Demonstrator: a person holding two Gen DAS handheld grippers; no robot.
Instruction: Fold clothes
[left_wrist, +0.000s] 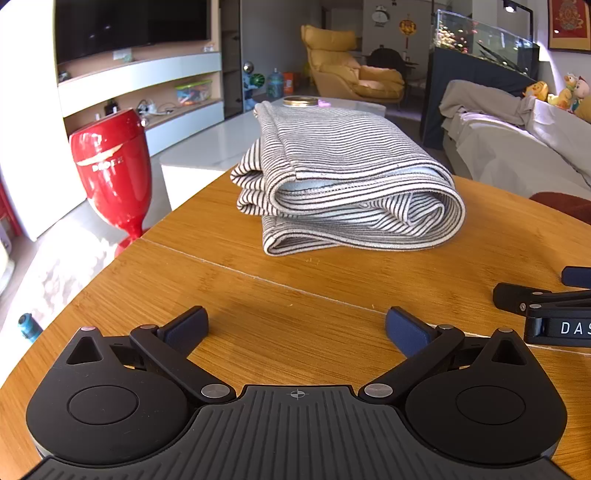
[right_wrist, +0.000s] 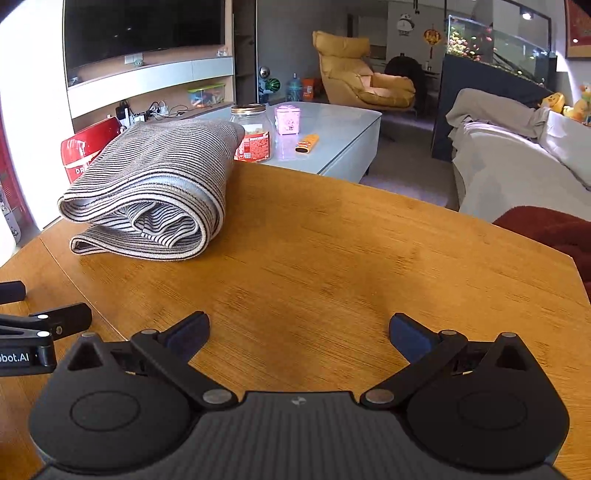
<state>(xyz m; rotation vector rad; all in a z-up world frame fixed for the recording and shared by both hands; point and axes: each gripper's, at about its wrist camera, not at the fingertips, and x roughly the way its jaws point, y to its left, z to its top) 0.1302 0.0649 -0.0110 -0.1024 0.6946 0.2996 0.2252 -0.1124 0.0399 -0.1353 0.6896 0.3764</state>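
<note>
A grey-and-white striped garment (left_wrist: 343, 184) lies folded into a thick stack on the wooden table (left_wrist: 258, 288). In the right wrist view the same striped garment (right_wrist: 151, 192) sits at the far left of the wooden table (right_wrist: 332, 258). My left gripper (left_wrist: 297, 328) is open, low over the table, well short of the stack, with nothing between its blue pads. My right gripper (right_wrist: 299, 332) is open too, to the right of the stack, over bare wood. Each gripper's side shows at the edge of the other's view.
A red goblet-shaped stool (left_wrist: 112, 166) stands off the table's left edge. Behind the table is a pale coffee table (right_wrist: 332, 125) with a jar (right_wrist: 253, 133), a pink tin (right_wrist: 288, 120) and an orange remote (right_wrist: 307, 143). A covered sofa (right_wrist: 517, 166) lies right.
</note>
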